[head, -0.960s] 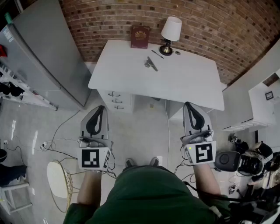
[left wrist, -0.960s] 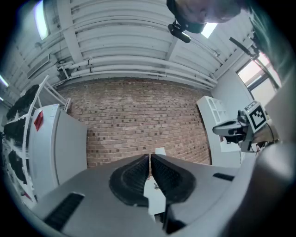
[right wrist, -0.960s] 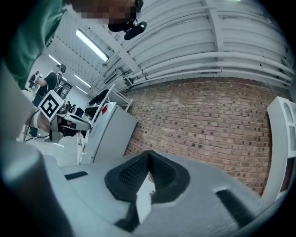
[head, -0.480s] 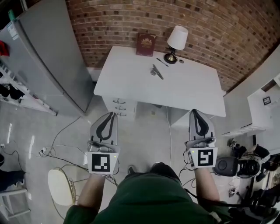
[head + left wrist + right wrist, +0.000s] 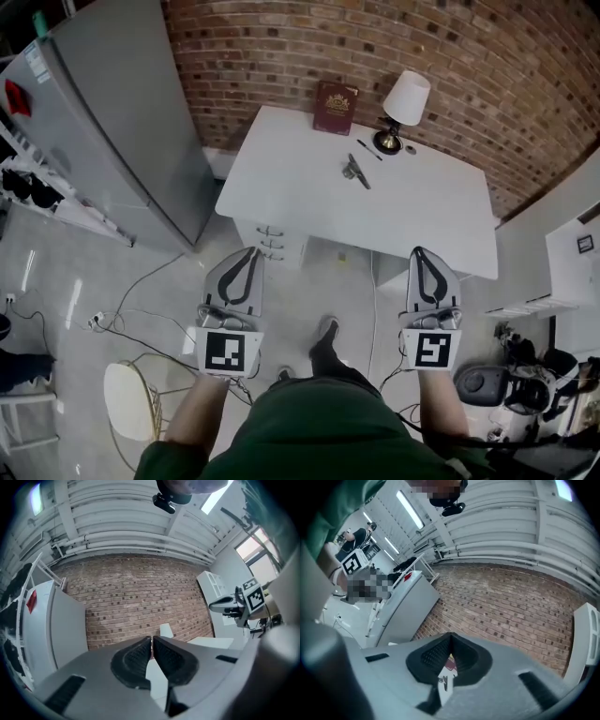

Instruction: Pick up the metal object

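Observation:
The metal object (image 5: 354,172) is a small grey tool lying near the back of the white table (image 5: 309,187). It also shows through the slit below the right jaws, as the metal object (image 5: 445,682). My left gripper (image 5: 249,251) and right gripper (image 5: 422,251) hang side by side over the floor, well short of the table's front edge. Both are shut and empty. In the left gripper view my left gripper (image 5: 151,641) has its pads together, aimed at the brick wall. My right gripper (image 5: 450,638) points at the table.
A dark red book (image 5: 335,108), a white-shaded lamp (image 5: 403,103), a pen (image 5: 367,150) and a small round item (image 5: 411,150) stand behind the tool. A grey fridge (image 5: 112,131) is at left, drawers (image 5: 272,242) under the table, cables and a round stool (image 5: 129,398) on the floor.
The person has stepped toward the table, one foot forward. The table now sits lower and further right in view, and both grippers are closer to its front edge. Jaws stay shut.

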### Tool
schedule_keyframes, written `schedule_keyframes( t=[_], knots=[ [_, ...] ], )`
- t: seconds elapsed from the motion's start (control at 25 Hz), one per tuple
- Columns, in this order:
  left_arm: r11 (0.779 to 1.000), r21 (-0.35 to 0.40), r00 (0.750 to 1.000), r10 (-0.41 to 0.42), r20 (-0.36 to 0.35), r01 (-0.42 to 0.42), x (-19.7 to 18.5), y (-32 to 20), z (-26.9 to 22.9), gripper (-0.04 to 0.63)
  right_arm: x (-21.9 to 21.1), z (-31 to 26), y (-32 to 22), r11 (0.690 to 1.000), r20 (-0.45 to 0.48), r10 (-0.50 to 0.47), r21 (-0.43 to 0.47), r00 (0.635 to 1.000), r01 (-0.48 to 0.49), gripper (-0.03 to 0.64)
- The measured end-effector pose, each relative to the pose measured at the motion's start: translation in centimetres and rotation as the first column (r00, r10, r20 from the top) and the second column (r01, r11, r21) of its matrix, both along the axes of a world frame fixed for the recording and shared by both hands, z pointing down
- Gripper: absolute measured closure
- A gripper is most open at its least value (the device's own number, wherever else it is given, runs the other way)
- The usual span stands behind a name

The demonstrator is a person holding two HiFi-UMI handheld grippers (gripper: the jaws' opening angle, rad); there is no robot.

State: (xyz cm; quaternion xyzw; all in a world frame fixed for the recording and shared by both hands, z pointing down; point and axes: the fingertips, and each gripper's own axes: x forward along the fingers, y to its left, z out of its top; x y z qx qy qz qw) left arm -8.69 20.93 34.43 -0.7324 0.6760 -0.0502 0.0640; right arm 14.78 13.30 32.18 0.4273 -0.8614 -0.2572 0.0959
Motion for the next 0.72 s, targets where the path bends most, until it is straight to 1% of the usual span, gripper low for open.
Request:
schedule_keyframes(
  t=[0.08,0.16,0.28,0.36,0.44,0.52,0.6,0.72],
  knots=[
    [1.000,0.005,1.000,-0.025,-0.019,0.025,-0.7,-1.2,-0.6,0.581,-0.5,0.1,-2.4,1.000,0.048,-0.006,-0.016,0.999,0.007,0.615],
    [0.999,0.010,0.998,-0.052,-0.039,0.053,-1.5,-2.7,-1.4,0.581,-1.1,-0.1,-4.7,0.999,0.071,-0.023,-0.021,0.997,0.024,0.614],
    [0.995,0.044,0.996,-0.086,-0.023,0.087,-1.7,-5.8,-2.8,0.581,-1.6,-0.2,-8.8,0.998,0.104,-0.046,-0.046,0.994,0.051,0.614],
    [0.994,0.052,0.995,-0.097,-0.015,0.098,-1.3,-8.2,-3.3,0.581,-1.8,0.1,-11.3,0.993,0.135,-0.088,-0.068,0.987,0.098,0.614],
    [0.994,0.039,0.995,-0.100,-0.018,0.101,-0.7,-10.4,-3.1,0.581,-2.1,0.8,-13.5,0.981,0.166,-0.140,-0.109,0.976,0.159,0.614],
    [0.994,0.020,0.994,-0.108,-0.014,0.108,-0.2,-12.4,-2.6,0.581,-2.3,1.8,-15.4,0.968,0.176,-0.176,-0.145,0.968,0.203,0.614],
    [0.993,-0.005,0.993,-0.116,-0.011,0.116,0.3,-14.3,-2.0,0.581,-2.1,2.7,-17.4,0.960,0.175,-0.191,-0.172,0.966,0.221,0.614],
    [0.990,-0.043,0.991,-0.132,-0.006,0.131,0.7,-16.8,-1.2,0.581,-1.0,4.5,-20.7,0.951,0.168,-0.188,-0.216,0.968,0.222,0.614]
  ],
)
